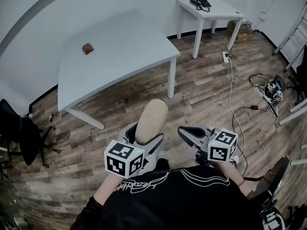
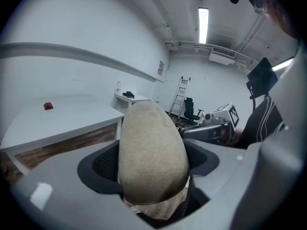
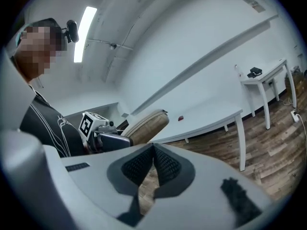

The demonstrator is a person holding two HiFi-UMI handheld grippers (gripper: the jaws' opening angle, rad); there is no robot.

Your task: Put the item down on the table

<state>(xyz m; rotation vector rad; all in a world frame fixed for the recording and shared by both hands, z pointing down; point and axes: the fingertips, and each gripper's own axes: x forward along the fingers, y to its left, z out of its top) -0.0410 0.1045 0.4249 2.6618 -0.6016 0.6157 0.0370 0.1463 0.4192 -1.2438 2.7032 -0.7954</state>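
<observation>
A flat beige oval item (image 1: 151, 120) with a pale edge stands up between the jaws of my left gripper (image 1: 147, 139), which is shut on its lower end. In the left gripper view the item (image 2: 152, 147) fills the middle and hides the gap between the pads. My right gripper (image 1: 185, 132) is beside it, low over the wooden floor, shut with its pads (image 3: 163, 164) touching and nothing between them. The large white table (image 1: 124, 56) stands ahead, well beyond both grippers. A small red object (image 1: 87, 48) lies near its far left part.
A smaller white table (image 1: 218, 12) with dark things on it stands at the back right. Cables and a power strip (image 1: 225, 56) trail over the floor on the right. A black chair (image 1: 19, 134) is at the left, a ladder (image 1: 293, 36) at the far right.
</observation>
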